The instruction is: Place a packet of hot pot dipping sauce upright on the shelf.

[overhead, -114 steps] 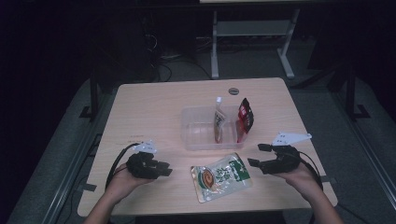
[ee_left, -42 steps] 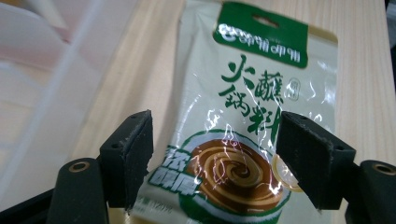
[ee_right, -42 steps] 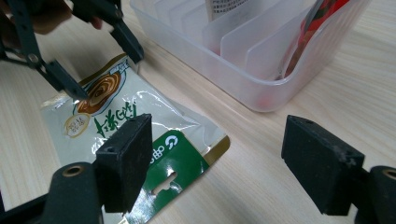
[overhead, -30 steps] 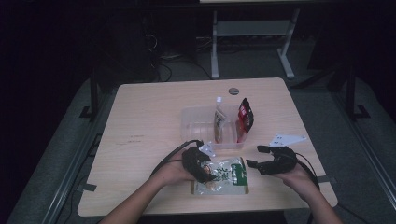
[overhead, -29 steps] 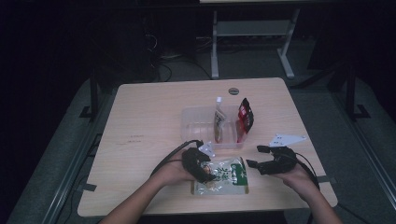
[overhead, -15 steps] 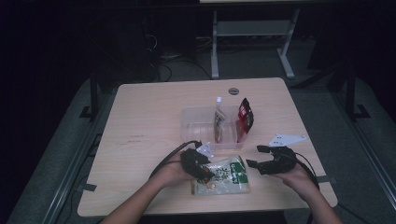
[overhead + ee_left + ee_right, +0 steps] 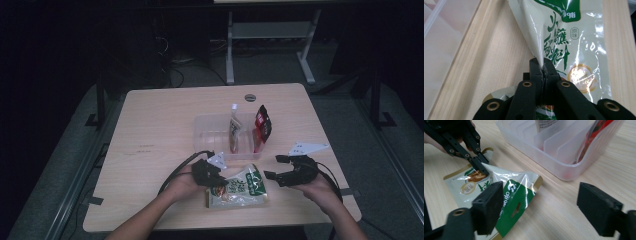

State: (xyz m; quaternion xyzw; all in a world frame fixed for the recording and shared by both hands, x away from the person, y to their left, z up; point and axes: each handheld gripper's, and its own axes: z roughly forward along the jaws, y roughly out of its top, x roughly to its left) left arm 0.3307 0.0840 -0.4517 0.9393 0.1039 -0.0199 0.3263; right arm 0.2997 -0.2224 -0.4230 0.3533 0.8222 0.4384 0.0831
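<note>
A green and white snack pouch (image 7: 240, 188) lies flat near the table's front edge. My left gripper (image 7: 218, 181) is at its left end. Its jaws have just been closing and now stand shut on a raised fold of the pouch's (image 7: 564, 37) film, pinched between the tips of the left gripper (image 7: 543, 66). The right gripper view shows that same left gripper (image 7: 482, 167) pulling the pouch (image 7: 509, 190) up into a ridge. My right gripper (image 7: 273, 167) hovers just right of the pouch. Its jaws have just been opening and the right gripper (image 7: 544, 207) holds nothing.
Behind the pouch stands a clear plastic divider tray (image 7: 210, 121) holding an upright brown pouch (image 7: 234, 131) and a red pouch (image 7: 262, 128). In the right gripper view the tray (image 7: 554, 162) sits close ahead. The wooden table (image 7: 160, 125) is bare to the left.
Nearly four seconds ago my left gripper rested left of the pouch; it now grips the pouch's left end. Over the last second both hands stay put and the film rises slightly.
</note>
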